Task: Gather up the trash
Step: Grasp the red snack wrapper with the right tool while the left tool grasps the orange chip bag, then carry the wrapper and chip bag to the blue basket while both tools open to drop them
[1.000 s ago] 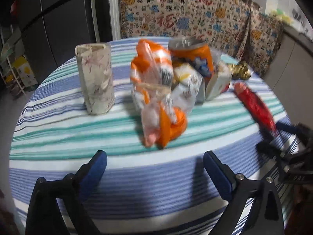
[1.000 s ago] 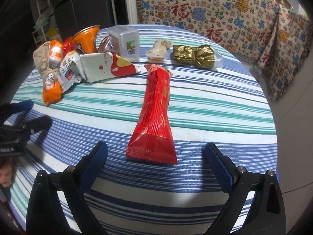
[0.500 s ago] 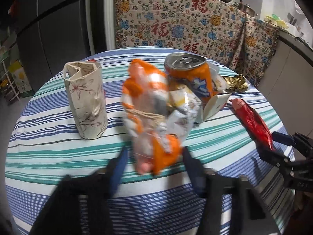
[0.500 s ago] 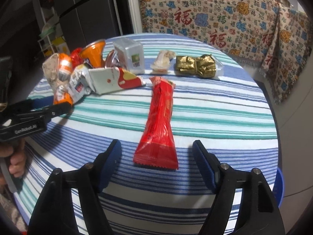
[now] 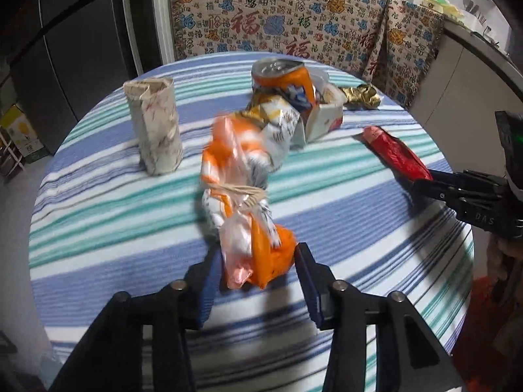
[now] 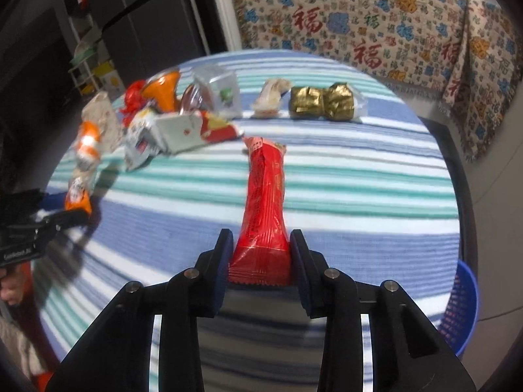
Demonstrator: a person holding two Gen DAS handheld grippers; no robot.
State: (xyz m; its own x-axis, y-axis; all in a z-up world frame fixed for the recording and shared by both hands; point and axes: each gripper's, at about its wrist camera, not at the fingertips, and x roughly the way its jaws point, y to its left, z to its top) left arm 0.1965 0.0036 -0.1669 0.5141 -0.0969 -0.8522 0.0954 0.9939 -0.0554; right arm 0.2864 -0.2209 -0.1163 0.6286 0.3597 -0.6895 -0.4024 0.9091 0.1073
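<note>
Both of your grippers, spread wide over the table a second ago, are now sitting narrow around trash. Your left gripper (image 5: 255, 276) is clamping the lower end of the orange-and-white snack bag (image 5: 242, 196), which is tied with a rubber band and is rising blurred from between the fingers; its jaws are easing slightly apart, though the pads are apparently still touching the bag. Beyond those fingertips, the orange soda can (image 5: 284, 76) and a white carton (image 5: 322, 116) are standing behind the bag, and the paper-wrapped roll (image 5: 155, 125) is standing upright to the left of the fingers. Your right gripper (image 6: 260, 263) is closing on the near end of the red wrapper (image 6: 264, 209), the pads pressing on both of its sides, while the rest of the wrapper is stretching straight ahead of the fingers over the striped tablecloth (image 6: 359, 196). Farther ahead and right of those fingers, the gold foil packets (image 6: 322, 103) are lying on the cloth. To the right of the right finger, a blue basket (image 6: 461, 307) is showing below the table edge.
</note>
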